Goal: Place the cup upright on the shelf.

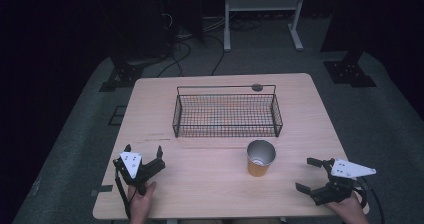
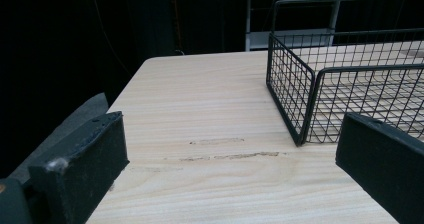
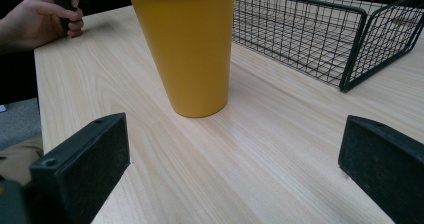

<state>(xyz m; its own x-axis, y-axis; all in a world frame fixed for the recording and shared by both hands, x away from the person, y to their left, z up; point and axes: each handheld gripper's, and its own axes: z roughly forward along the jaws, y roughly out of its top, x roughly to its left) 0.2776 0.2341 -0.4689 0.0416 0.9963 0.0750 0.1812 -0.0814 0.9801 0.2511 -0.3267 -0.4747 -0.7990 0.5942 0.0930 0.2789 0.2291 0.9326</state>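
- Wooden counter (image 1: pixel 210 184), pale grain; dark room around it, cables and a metal stand on the floor beyond the far edge.
- Yellow cup (image 1: pixel 260 158) stands upright on the counter, right of centre, just near of the wire basket's near-right corner but apart from it. Silver rim and silver inside; mouth up.
- Wire basket (image 1: pixel 226 115), black mesh with a raised handle rail along the far side, sits at the centre-far part of the counter. Nothing seen inside it.
- Left gripper (image 1: pixel 144 153) at the near-left corner of the counter, held in the person's left hand (image 1: pixel 141 198). Jaws spread wide, nothing between them. Its own view looks along bare counter toward the basket's left end (image 2: pixel 300 89); faint scuff marks on the wood ahead.
- Right gripper (image 1: pixel 309 174) at the near-right edge, held in the right hand (image 1: pixel 350 208), pointing left toward the cup. Jaws wide apart, empty.
- Right gripper view: cup (image 3: pixel 187 49) stands ahead between the jaw lines, well short of contact; basket (image 3: pixel 320 39) behind it to the right; the other hand (image 3: pixel 42 19) at the far-left counter edge.
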